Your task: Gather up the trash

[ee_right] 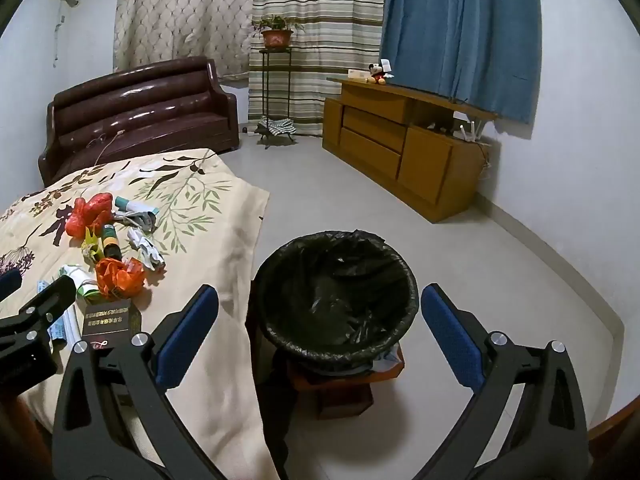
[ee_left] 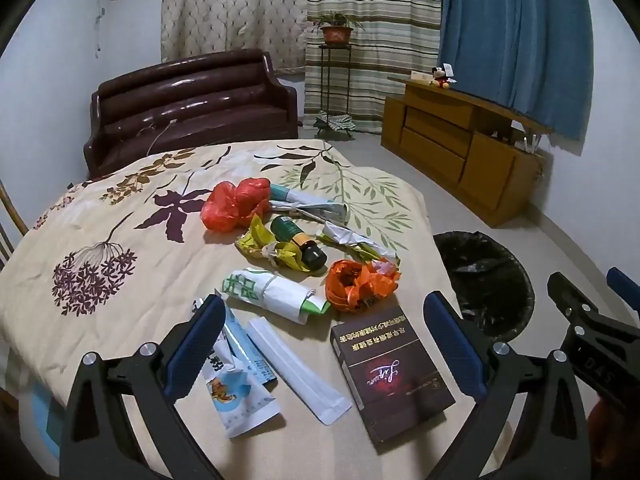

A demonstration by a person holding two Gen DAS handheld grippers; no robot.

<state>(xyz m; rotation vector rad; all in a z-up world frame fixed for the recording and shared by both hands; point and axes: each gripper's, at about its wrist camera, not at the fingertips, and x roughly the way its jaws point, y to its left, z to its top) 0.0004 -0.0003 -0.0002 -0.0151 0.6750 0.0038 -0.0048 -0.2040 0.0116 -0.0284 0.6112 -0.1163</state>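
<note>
The dark box (ee_left: 390,372) carries script lettering reading roughly "Lixun" and rows of Chinese characters; the white roll (ee_left: 272,290) behind the box shows large green characters. The left gripper (ee_left: 324,350) hovers spread wide and empty, one finger over the blue pouch (ee_left: 234,392) left of the box, the white sleeve (ee_left: 296,372) between. The right gripper (ee_right: 320,336), also agape, hangs over the bin (ee_right: 338,300) right of the box.
</note>
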